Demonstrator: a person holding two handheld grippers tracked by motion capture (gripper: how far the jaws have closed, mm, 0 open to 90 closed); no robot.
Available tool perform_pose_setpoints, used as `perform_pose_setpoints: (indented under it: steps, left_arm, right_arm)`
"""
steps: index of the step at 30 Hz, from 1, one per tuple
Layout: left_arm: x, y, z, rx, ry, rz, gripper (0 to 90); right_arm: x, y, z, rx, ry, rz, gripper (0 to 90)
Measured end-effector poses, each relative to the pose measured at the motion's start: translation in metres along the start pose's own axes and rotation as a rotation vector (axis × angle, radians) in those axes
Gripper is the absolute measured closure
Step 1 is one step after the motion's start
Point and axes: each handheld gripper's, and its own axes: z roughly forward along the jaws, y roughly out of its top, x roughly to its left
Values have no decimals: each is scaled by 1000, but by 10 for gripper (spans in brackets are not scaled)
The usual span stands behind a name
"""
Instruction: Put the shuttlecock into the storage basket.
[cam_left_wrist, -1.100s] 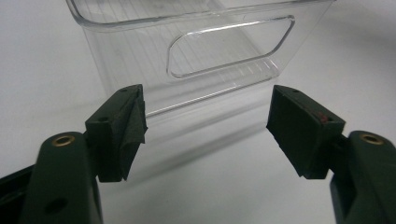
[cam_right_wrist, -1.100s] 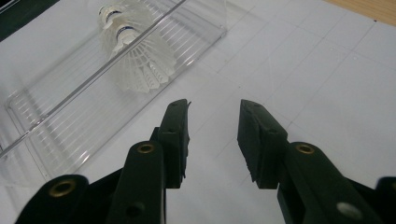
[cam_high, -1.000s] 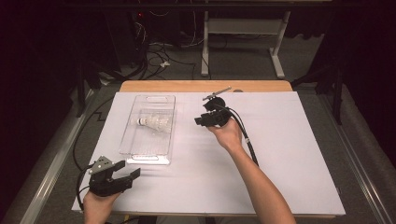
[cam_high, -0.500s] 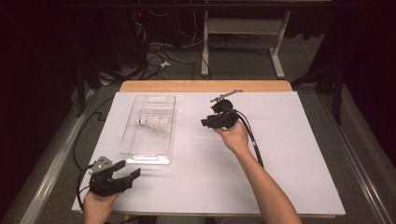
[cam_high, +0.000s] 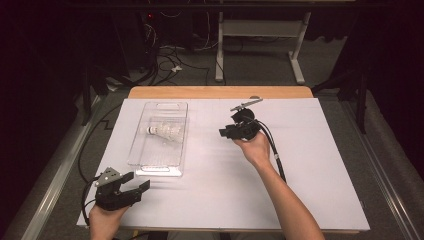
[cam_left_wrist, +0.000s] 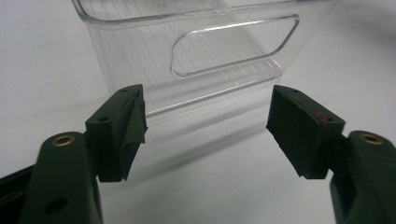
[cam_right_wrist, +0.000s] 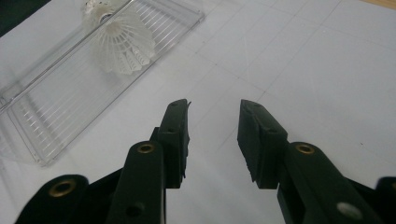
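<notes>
A white shuttlecock (cam_high: 165, 132) (cam_right_wrist: 120, 43) lies on its side in a clear plastic tray (cam_high: 172, 160) (cam_right_wrist: 35, 135) on the left half of the white table. My right gripper (cam_high: 223, 133) (cam_right_wrist: 213, 135) hovers over the table's middle, to the right of the tray, open with nothing between its jaws, which point toward the tray. At the front left corner my left gripper (cam_high: 139, 184) (cam_left_wrist: 205, 133) rests open and empty, facing the tray's near end wall with its cut-out handle (cam_left_wrist: 233, 49).
A small grey tool (cam_high: 246, 103) lies at the back of the white sheet, behind my right hand. A wooden strip (cam_high: 220, 92) edges the table's far side. Cables and a desk frame (cam_high: 260, 30) stand on the floor beyond.
My right gripper has drawn back to the right, away from the tray. The left gripper and the shuttlecock have stayed where they were.
</notes>
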Motion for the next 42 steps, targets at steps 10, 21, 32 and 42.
perform_pose_setpoints:
  steps: [10, 21, 32, 42]
  left_arm:
    - [0, 0, 0, 2, 0, 1, 292]
    - [0, 0, 0, 1, -2, 2, 293]
    - [0, 0, 0, 2, -1, 2, 293]
    - [0, 0, 0, 3, -2, 1, 293]
  right_arm:
    - [-8, -9, -4, -2, -5, 11, 640]
    - [-15, -24, -12, 2, -22, 17, 639]
    - [-23, -35, -20, -6, -29, 31, 639]
    - [-29, -43, -22, -8, -32, 45, 639]
